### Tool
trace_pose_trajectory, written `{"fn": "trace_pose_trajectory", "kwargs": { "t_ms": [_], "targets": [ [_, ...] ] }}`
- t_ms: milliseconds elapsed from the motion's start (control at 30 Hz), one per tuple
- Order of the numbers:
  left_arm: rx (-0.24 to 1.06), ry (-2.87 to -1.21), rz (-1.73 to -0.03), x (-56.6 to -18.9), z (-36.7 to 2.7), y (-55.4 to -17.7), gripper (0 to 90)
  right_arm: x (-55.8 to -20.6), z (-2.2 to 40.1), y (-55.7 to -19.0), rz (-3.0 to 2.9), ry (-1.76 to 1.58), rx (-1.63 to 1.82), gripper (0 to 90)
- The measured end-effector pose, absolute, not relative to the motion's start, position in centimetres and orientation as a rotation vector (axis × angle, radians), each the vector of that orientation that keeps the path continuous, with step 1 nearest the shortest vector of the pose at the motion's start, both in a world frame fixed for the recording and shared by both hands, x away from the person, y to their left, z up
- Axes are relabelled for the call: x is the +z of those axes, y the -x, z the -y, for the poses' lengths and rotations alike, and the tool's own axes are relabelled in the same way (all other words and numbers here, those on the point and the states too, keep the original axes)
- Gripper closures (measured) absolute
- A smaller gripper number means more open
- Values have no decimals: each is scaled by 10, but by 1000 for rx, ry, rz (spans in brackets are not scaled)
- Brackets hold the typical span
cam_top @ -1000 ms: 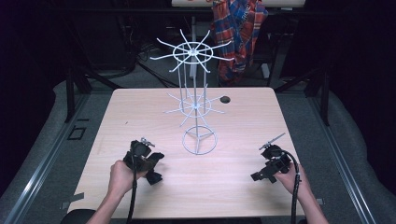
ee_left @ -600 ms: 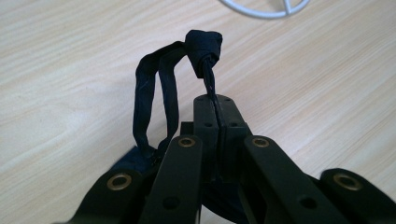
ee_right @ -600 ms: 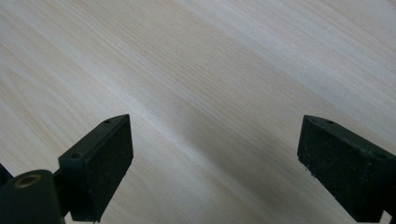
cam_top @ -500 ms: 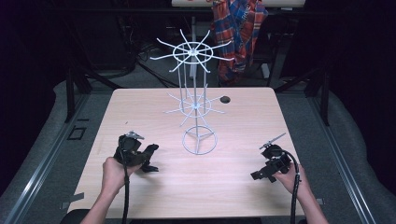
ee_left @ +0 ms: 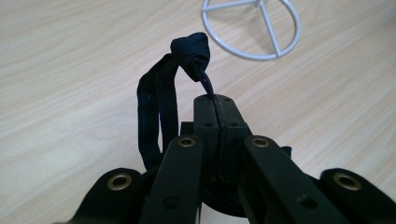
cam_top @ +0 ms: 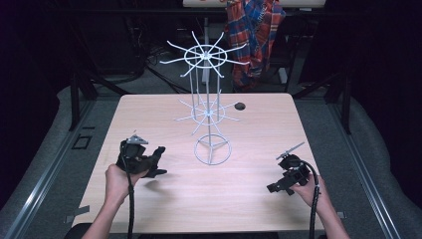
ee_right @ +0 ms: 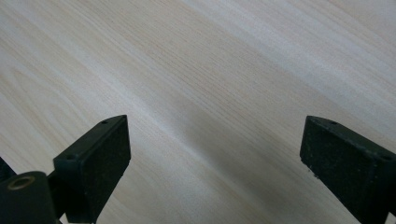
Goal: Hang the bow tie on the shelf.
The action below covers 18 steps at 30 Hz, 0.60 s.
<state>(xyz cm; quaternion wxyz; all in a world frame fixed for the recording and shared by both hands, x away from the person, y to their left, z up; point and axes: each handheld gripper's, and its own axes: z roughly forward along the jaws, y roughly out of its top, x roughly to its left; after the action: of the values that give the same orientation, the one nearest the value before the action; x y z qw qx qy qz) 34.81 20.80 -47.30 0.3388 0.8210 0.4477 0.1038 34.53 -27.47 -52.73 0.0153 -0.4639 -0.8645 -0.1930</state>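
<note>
Left gripper (ee_left: 218,126) clamped on knotted black strap (ee_left: 189,51), above counter (cam_top: 249,194). Right gripper (ee_right: 215,163) fingers spread wide, nothing between.

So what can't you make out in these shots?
- Black band, left gripper view: its lower end is hidden behind the left gripper.
- Band, high view: too small, merges with that gripper.
- White wire rack, left gripper view: all but its base ring is cut off by the top edge.
</note>
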Motion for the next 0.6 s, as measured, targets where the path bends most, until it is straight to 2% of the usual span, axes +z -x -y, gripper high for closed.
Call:
{"fn": "trace_pose_trajectory", "kwargs": {
  "t_ms": [167,600],
  "targets": [
    [279,-2131,-1146,-470,-207,-348,888,-528,275,-346,2685,1419,-593,45],
    [277,-2106,-1106,-460,-207,-349,888,-530,276,-346,2665,1421,-601,17]
  ]
}}
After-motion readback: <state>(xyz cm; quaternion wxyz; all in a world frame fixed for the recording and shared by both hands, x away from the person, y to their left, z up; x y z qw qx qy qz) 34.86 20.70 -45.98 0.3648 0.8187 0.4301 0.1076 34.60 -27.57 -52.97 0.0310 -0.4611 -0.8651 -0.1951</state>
